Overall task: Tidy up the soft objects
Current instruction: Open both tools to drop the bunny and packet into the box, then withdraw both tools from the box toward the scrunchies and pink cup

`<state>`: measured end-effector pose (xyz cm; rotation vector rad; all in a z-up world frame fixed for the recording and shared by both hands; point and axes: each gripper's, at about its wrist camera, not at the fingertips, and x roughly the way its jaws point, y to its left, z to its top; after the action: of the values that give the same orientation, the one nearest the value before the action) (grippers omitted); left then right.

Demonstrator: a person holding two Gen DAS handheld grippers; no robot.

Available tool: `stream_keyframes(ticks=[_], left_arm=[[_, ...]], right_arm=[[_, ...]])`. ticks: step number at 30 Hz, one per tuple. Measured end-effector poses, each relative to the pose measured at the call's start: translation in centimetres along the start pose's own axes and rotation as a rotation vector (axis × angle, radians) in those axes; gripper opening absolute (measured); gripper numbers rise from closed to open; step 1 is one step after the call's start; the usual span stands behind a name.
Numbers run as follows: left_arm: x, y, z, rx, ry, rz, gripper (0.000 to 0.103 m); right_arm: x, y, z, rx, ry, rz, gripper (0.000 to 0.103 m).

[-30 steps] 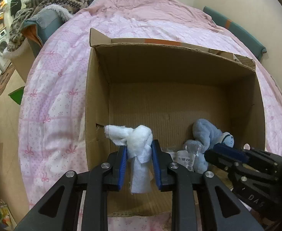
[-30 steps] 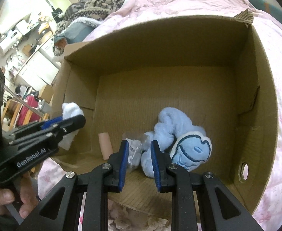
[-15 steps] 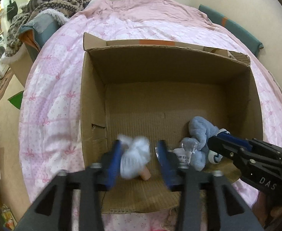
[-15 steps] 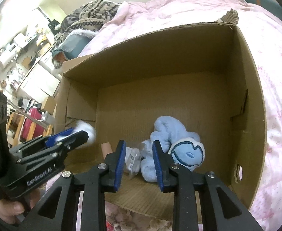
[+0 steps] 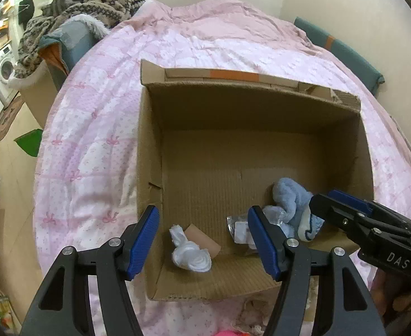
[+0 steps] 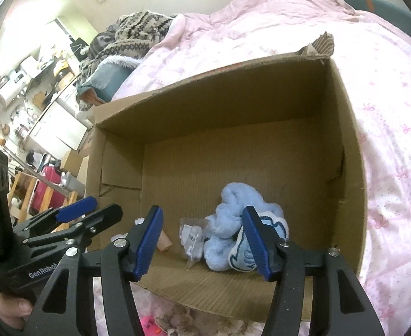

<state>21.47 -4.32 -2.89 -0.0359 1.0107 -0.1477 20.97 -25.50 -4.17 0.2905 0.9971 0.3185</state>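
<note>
So there's one cardboard box (image 5: 149,168) sitting on a pink bedspread (image 5: 93,126), and I count three soft-ish things on its floor near the front wall: one white bundle (image 5: 190,254) on the left, one crinkly clear plastic packet (image 6: 191,235) in the middle, one blue plush toy (image 6: 233,218) on the right. There's also one tan roll (image 5: 202,238) touching the white bundle — can't tell what it's made of.

Two grippers, both over the box's near edge. The left gripper (image 5: 204,240) has jaws spreading, gripping nothing; the white bundle lies loose below. The right gripper (image 6: 202,243) is spreading too — plush and packet show between its fingers, untouched.

The plush's face is partly hidden behind one right finger.
</note>
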Motion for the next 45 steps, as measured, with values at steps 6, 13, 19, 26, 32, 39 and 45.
stream_keyframes(ticks=[6,13,19,26,32,39,45], left_arm=[[-2.3,0.2,-0.5,0.006,-0.043,0.028,0.063],[-4.3,0.7,-2.4,-0.014,-0.059,0.045,0.063],[-6.3,0.3,-4.4,0.005,-0.077,0.055,0.063],[-7.7,1.2,-6.9,-0.042,-0.074,0.056,0.063],[-8.4,1.7,-9.2,-0.069,-0.066,0.066,0.063],[-7.9,2.1,-10.1,-0.108,-0.041,0.052,0.063],[-7.2,3.4,-10.0,-0.182,-0.011,0.039,0.063]], right_arm=[[-1.6,0.2,-0.5,-0.008,-0.022,-0.008,0.062],[-3.5,1.0,-1.8,-0.032,-0.033,-0.028,0.062],[-4.9,1.2,-3.7,-0.04,-0.023,-0.06,0.062],[-6.7,1.8,-5.6,-0.058,-0.026,-0.096,0.062],[-7.5,1.3,-7.1,-0.022,-0.005,-0.127,0.062],[-7.5,1.0,-8.3,0.015,0.036,-0.154,0.062],[-7.2,0.2,-8.4,0.06,0.052,-0.165,0.062]])
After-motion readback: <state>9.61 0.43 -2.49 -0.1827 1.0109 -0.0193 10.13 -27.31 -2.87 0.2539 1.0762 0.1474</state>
